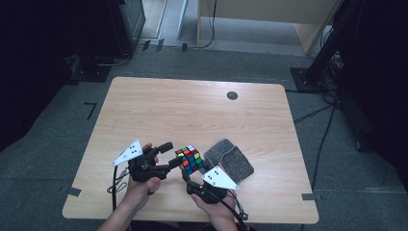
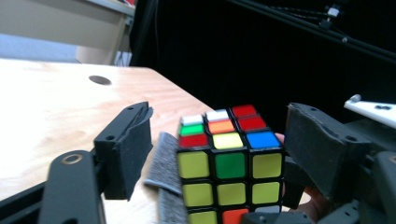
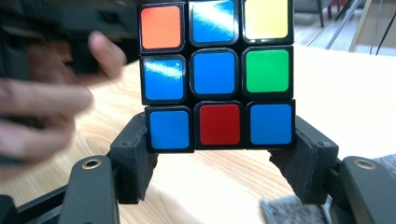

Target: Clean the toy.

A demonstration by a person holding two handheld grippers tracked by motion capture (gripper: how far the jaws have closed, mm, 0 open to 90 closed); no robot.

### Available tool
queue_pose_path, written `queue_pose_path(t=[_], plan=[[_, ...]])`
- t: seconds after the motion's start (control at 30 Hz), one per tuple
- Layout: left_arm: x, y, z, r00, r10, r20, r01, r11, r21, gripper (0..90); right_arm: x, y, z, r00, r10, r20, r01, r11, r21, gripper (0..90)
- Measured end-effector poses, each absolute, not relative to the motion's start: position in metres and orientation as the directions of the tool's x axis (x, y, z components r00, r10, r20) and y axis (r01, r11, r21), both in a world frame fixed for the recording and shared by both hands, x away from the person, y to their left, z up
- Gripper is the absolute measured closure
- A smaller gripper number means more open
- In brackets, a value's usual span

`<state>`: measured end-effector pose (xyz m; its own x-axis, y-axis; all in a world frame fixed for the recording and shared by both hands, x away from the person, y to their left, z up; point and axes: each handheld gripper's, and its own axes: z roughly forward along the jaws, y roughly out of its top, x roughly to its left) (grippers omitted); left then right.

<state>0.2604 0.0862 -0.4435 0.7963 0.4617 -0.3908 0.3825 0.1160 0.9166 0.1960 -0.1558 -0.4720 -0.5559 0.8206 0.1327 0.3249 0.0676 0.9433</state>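
Right gripper (image 3: 219,154) clamps the cube's (image 3: 217,74) bottom layer, lifted above the table (image 1: 192,110); left gripper (image 2: 215,154) stands open around the cube, pads clear

— Where does the Rubik's cube (image 1: 189,159) sit?

— Above the near part of the wooden table (image 1: 192,110), held up between the two grippers: the left gripper (image 1: 169,155) is at its left, the right gripper (image 1: 192,180) just before it, clamped on its lowest layer.

— And the felt pad (image 1: 230,159)?

— Lying on the table just right of the cube (partly behind the right gripper's plate).

— Anything farther back?

— A round cable hole (image 1: 232,95), well behind, toward the far right edge.
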Motion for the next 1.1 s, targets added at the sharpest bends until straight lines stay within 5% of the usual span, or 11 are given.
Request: queue_pose_path(t=[0.2, 0.6, 1.1], plan=[[0.265, 0.097, -0.448, 0.814, 0.478, -0.33, 0.348, 0.053, 0.936, 21.4, 0.205, -0.181, -0.462, -0.537, 0.831, 0.143, 0.354, 0.069, 0.933, 34.9], [0.241, 0.055, -0.471, 0.841, 0.51, 0.18, 0.053, -0.409, 0.911, 18.6, 0.211, -0.204, -0.434, -0.552, 0.782, 0.29, 0.49, 0.023, 0.871, 34.9], [0.222, 0.039, -0.47, 0.809, 0.451, 0.378, -0.121, -0.501, 0.857, 19.4, 0.208, -0.175, -0.437, -0.613, 0.691, 0.383, 0.611, 0.108, 0.784, 34.8]])
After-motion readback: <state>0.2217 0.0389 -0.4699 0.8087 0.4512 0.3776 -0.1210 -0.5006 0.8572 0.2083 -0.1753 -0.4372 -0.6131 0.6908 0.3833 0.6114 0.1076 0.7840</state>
